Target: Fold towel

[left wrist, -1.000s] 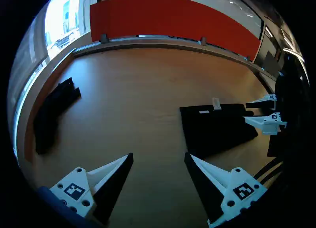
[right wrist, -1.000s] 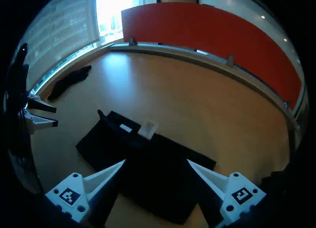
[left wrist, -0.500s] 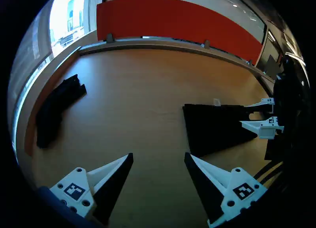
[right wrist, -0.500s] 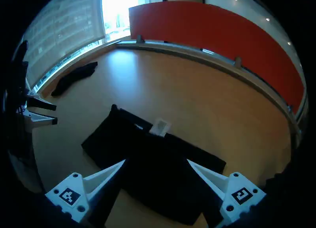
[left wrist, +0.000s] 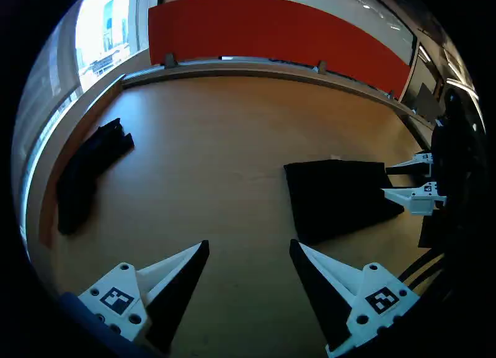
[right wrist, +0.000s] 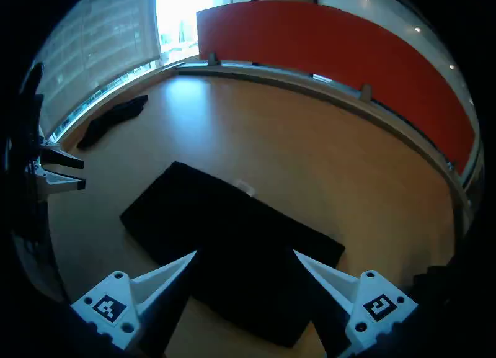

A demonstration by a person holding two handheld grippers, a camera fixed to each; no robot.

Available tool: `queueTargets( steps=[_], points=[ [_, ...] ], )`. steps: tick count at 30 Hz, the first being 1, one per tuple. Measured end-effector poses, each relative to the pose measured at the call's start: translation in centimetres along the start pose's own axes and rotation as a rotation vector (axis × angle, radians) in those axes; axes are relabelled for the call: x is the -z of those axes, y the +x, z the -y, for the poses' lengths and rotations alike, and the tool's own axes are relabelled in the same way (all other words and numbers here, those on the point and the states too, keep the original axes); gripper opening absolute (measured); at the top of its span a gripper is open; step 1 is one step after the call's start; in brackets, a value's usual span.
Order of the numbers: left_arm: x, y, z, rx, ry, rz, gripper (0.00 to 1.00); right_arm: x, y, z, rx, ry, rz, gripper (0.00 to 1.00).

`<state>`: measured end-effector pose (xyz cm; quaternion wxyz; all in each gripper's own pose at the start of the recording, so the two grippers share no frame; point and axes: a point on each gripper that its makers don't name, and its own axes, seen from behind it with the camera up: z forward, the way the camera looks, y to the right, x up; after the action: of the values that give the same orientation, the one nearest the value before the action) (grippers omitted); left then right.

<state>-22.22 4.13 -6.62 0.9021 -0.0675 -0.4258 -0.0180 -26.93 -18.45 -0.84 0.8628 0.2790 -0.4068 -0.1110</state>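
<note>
Well, the flat black cloth towel (right wrist: pixel 229 246) lies spread as a tidy rectangle on the warm brown wooden tabletop (left wrist: pixel 211 128), edges squared, no corner lifted. I'd judge at least one fold is done; whether another halving is wanted, I can't say from here.

Right over it hovers the right gripper (right wrist: pixel 245 252), white fingers spread wide, gripping nothing, the towel directly below them. The left gripper (left wrist: pixel 248 242) is well off to the side above bare wood, jaws parted too and empty.

Now the views differ nicely. The right gripper view takes in the towel's whole outline from above, with a small pale tag (right wrist: pixel 245 187) peeping at its far edge. The left gripper view takes it side-on, with the right gripper at its edge.

Farther out, a crumpled dark cloth (left wrist: pixel 87 172) sits by the window side, well apart, and a long red divider panel (left wrist: pixel 266 32) runs along the back.
</note>
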Motion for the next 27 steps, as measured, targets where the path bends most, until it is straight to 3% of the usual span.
queueTargets(
  steps=[15, 27],
  points=[
    [0.0, 0.2, -0.3, -0.015, -0.004, 0.002, 0.97, 2.3, -3.4, -3.7, -0.027, -0.049, 0.03, 1.0],
    [0.1, 0.2, -0.7, -0.016, -0.01, 0.001, 0.96, 3.4, -6.1, -4.1, -0.015, -0.048, 0.061, 1.0]
  ],
)
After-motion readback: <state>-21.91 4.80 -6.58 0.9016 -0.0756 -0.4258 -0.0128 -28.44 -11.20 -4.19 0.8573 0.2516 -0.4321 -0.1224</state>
